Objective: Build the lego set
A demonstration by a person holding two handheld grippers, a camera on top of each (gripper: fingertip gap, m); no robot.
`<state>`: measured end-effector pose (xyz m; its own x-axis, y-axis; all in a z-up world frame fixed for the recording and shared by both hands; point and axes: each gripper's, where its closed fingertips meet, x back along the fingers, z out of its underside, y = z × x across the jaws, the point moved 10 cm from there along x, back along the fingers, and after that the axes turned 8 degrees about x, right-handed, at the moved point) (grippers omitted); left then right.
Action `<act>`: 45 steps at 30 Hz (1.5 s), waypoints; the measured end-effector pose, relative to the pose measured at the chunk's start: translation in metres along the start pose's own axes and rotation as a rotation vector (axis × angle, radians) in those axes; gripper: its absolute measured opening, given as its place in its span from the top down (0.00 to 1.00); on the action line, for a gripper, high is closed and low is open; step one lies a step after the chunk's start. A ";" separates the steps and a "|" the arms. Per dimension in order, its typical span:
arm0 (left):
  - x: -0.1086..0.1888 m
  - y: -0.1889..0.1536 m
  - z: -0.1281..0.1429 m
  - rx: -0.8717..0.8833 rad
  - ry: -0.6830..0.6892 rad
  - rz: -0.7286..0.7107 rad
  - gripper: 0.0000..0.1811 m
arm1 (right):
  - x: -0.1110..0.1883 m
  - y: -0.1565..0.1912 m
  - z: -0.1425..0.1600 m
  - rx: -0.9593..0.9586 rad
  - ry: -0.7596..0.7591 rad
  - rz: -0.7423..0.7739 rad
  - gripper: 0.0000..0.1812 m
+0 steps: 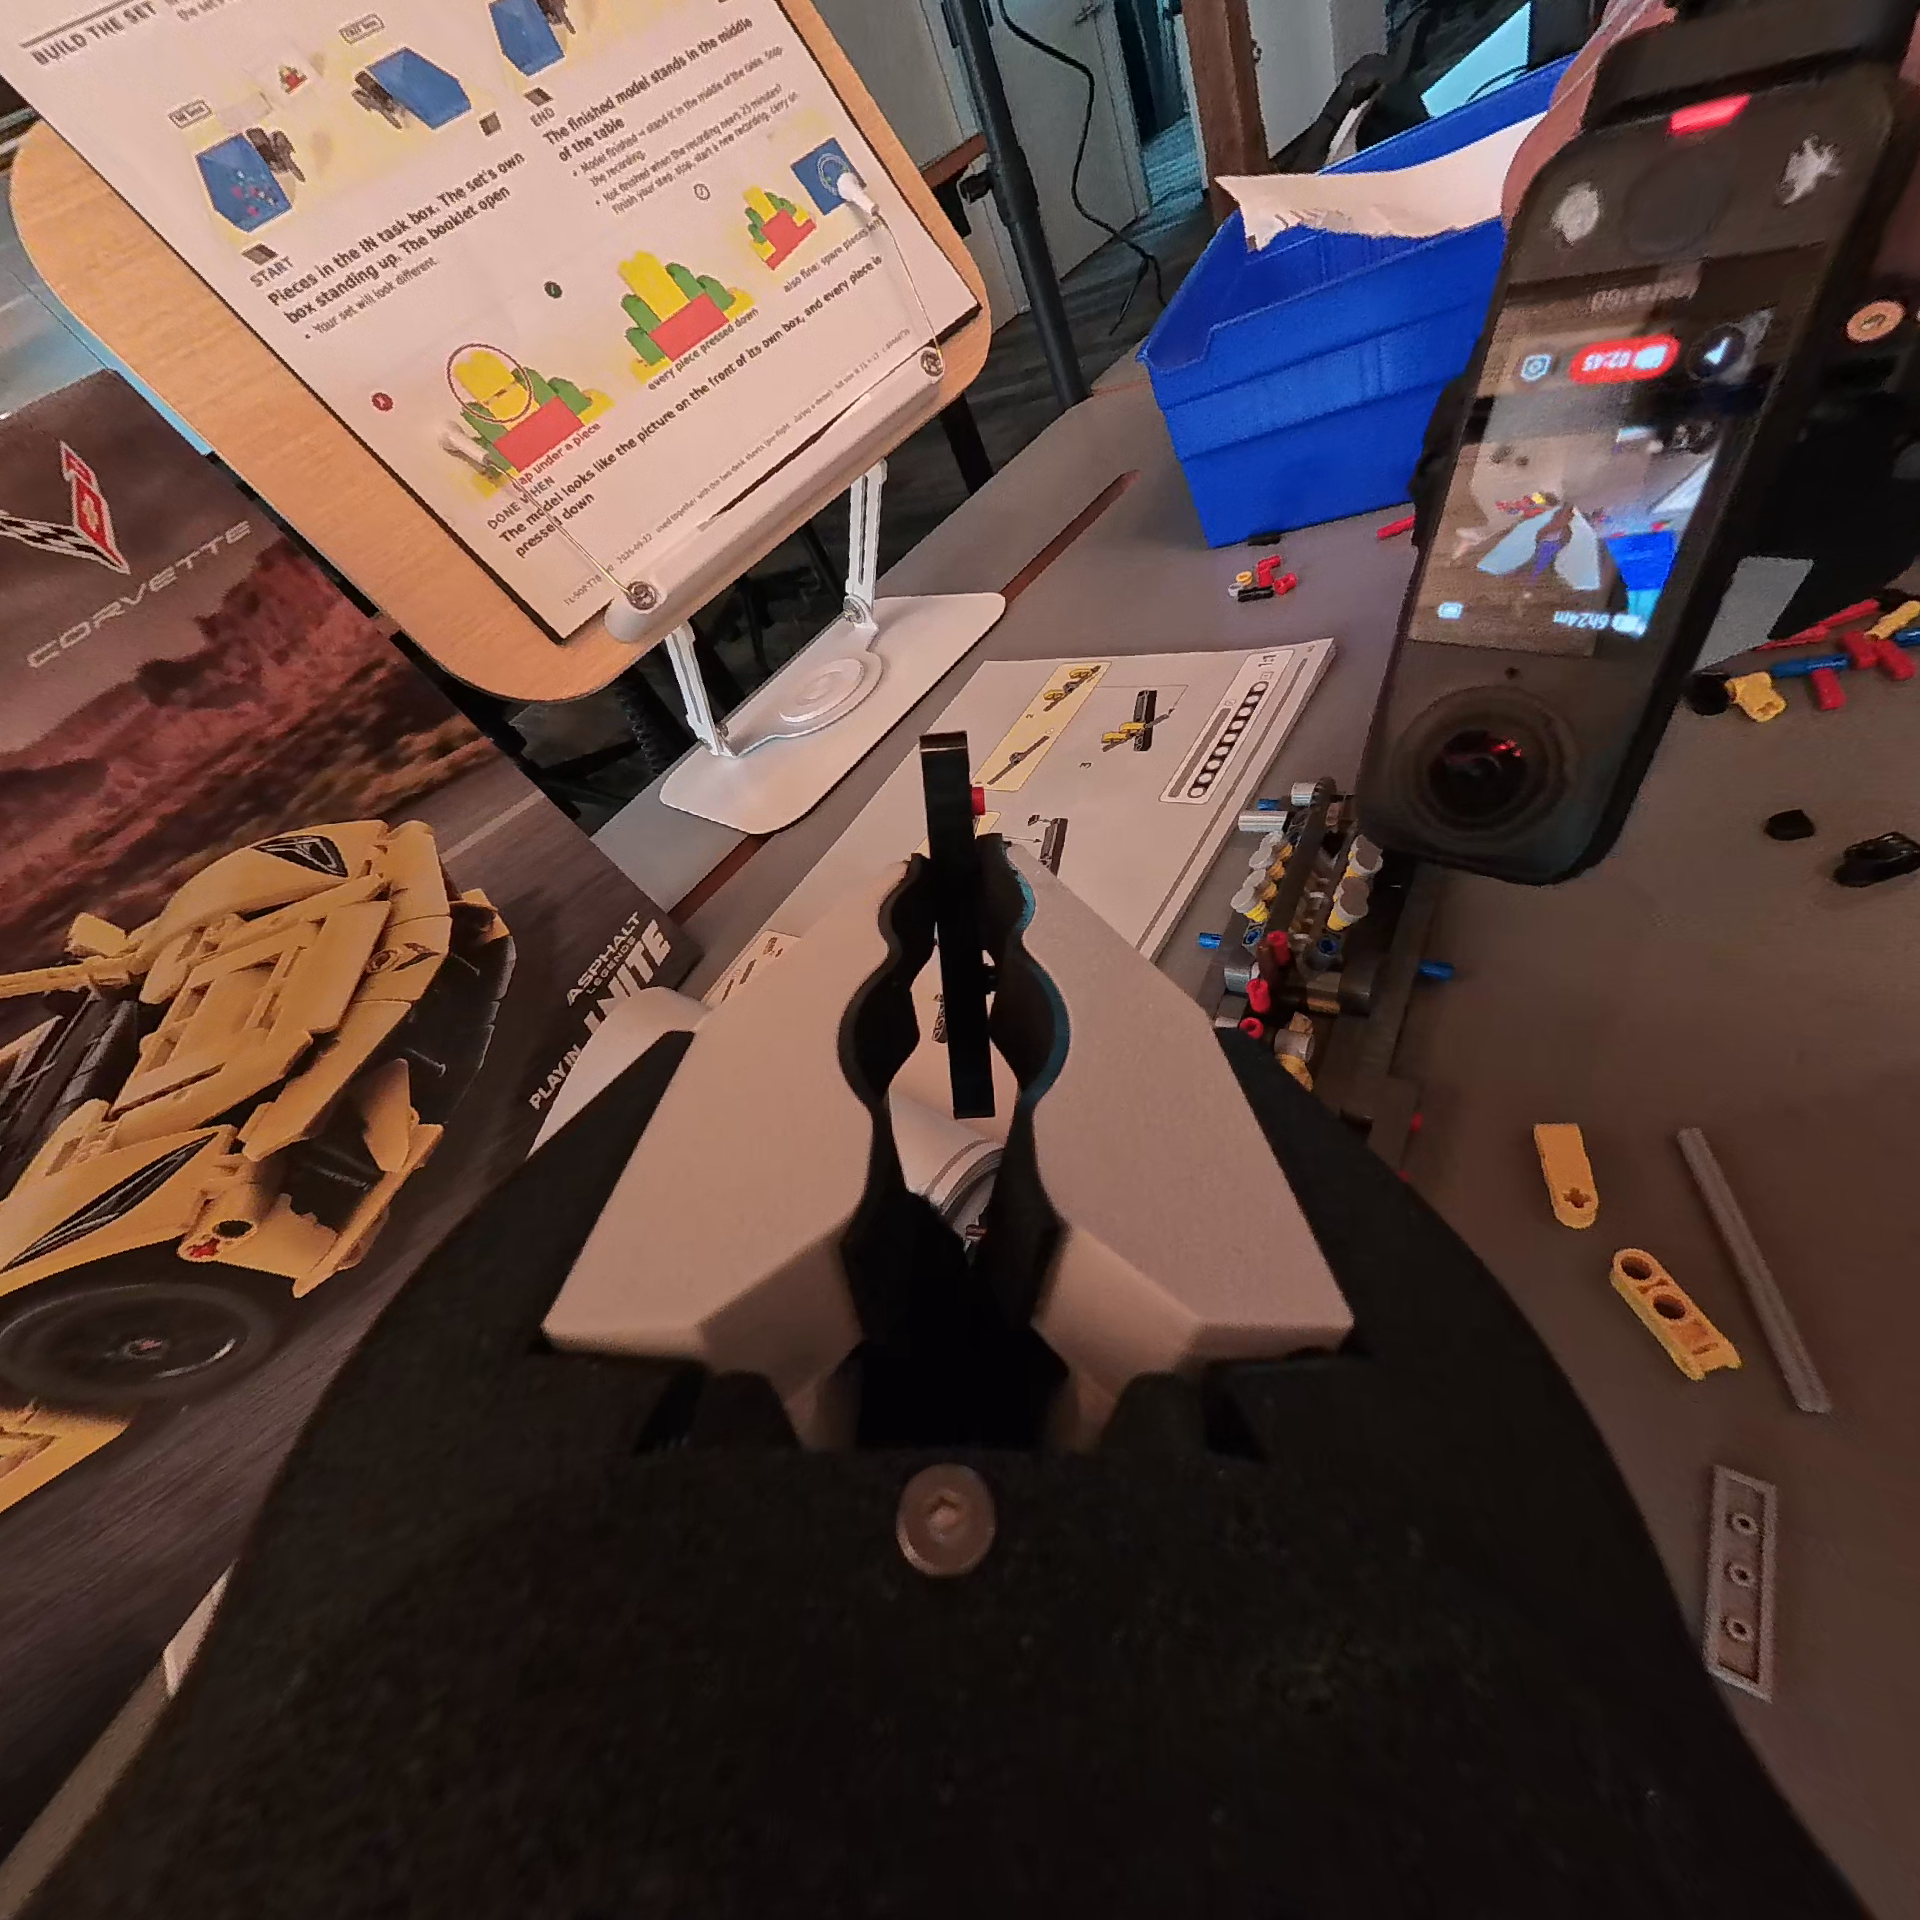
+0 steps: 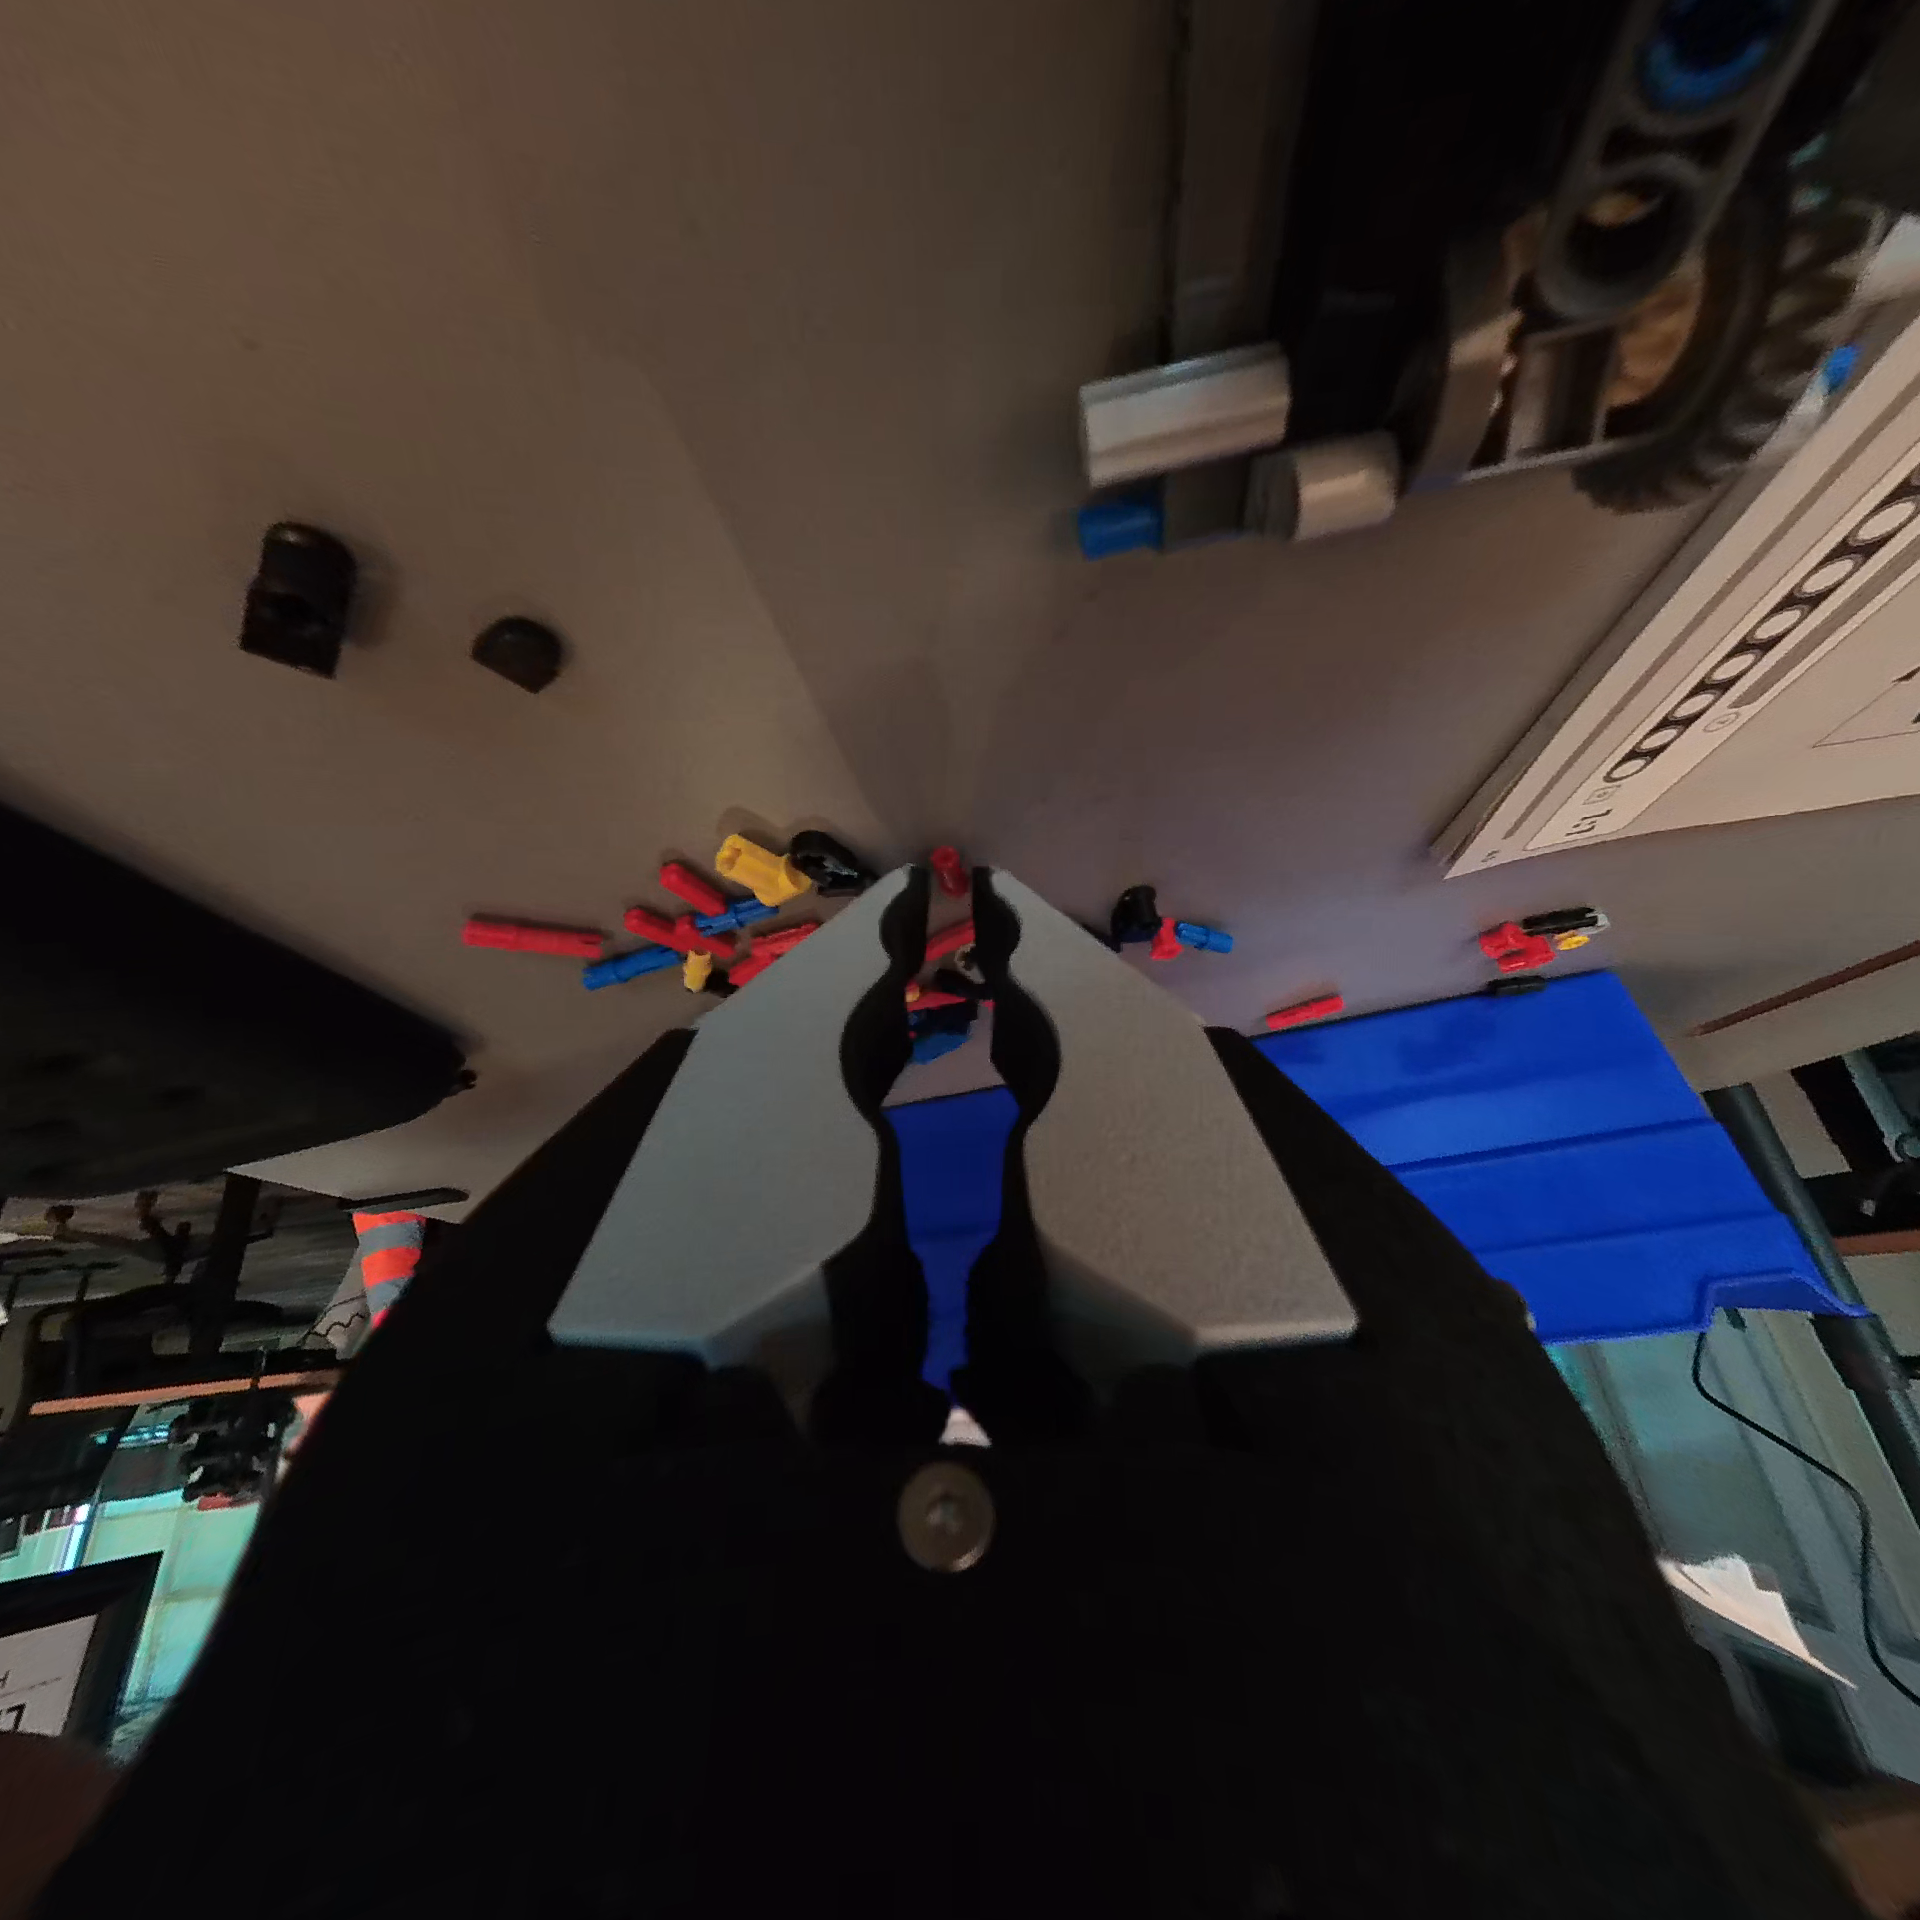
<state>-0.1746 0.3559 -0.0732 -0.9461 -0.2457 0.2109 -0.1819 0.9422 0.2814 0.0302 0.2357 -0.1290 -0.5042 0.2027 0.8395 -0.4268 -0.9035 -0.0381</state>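
My left gripper (image 1: 956,883) is shut on a thin black beam (image 1: 961,997) that stands upright between the jaws, with a small red pin (image 1: 978,801) near its top. My right gripper (image 2: 949,878) looks down on the table, its view turned upside down, and its tips are closed on a small red pin (image 2: 947,865). A partly built grey assembly (image 1: 1299,914) with blue, red and yellow pins lies by the open instruction booklet (image 1: 1143,748). The assembly (image 2: 1558,343) also shows in the right wrist view.
A blue bin (image 1: 1320,343) stands at the back. Loose pins (image 2: 686,925) lie under my right gripper. Yellow connectors (image 1: 1673,1314), a grey axle (image 1: 1751,1268) and a grey plate (image 1: 1740,1579) lie right. The set box (image 1: 208,1039) and a sheet stand (image 1: 499,270) are left. Spacing between my two grippers at the tips: around 25 cm.
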 end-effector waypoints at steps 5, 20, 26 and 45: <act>0.000 0.000 0.000 0.001 0.002 0.000 0.97 | 0.013 0.000 0.020 -0.056 -0.111 0.018 0.91; -0.001 -0.004 0.000 -0.001 0.005 0.013 0.97 | -0.015 0.010 0.065 -0.677 -1.103 0.145 0.88; -0.002 -0.005 0.002 -0.004 0.014 0.017 0.97 | -0.029 -0.002 0.056 -0.631 -1.153 0.038 0.90; -0.002 -0.006 0.001 0.020 0.007 0.039 0.97 | 0.000 0.003 0.037 -0.601 -1.289 0.080 0.97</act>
<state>-0.1721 0.3507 -0.0765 -0.9507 -0.2098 0.2284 -0.1498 0.9555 0.2541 0.0567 0.2192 -0.1094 0.3441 -0.6148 0.7097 -0.8429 -0.5352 -0.0550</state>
